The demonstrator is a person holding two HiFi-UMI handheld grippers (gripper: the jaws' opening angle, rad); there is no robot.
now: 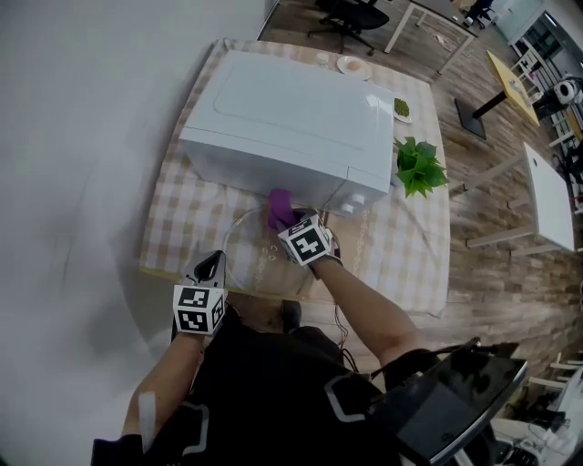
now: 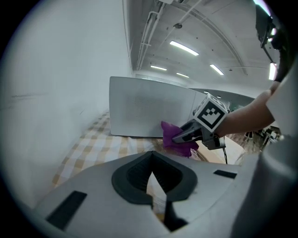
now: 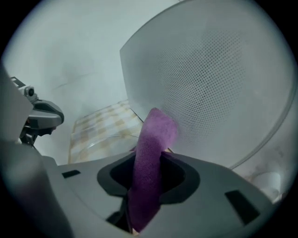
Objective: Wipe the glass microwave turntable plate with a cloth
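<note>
The clear glass turntable plate [image 1: 260, 273] lies on the checked tablecloth [image 1: 187, 214] in front of the white microwave [image 1: 291, 123]. My right gripper [image 1: 284, 220] is shut on a purple cloth [image 1: 279, 208] at the plate's far edge, close to the microwave door [image 3: 223, 79]. In the right gripper view the cloth [image 3: 150, 153] sticks up from between the jaws of the right gripper [image 3: 144, 195], and the plate [image 3: 100, 144] shows to the left. My left gripper [image 1: 213, 264] sits at the plate's left rim. Its jaws [image 2: 156, 190] look shut on that thin glass edge. The left gripper view also shows the cloth [image 2: 174, 139].
A green potted plant [image 1: 419, 166] stands right of the microwave, with a small dish of greens [image 1: 401, 109] and a plate [image 1: 353, 65] behind. The table's front edge is close to the person's body. White tables [image 1: 547, 196] and a chair [image 1: 351, 16] stand on the wooden floor.
</note>
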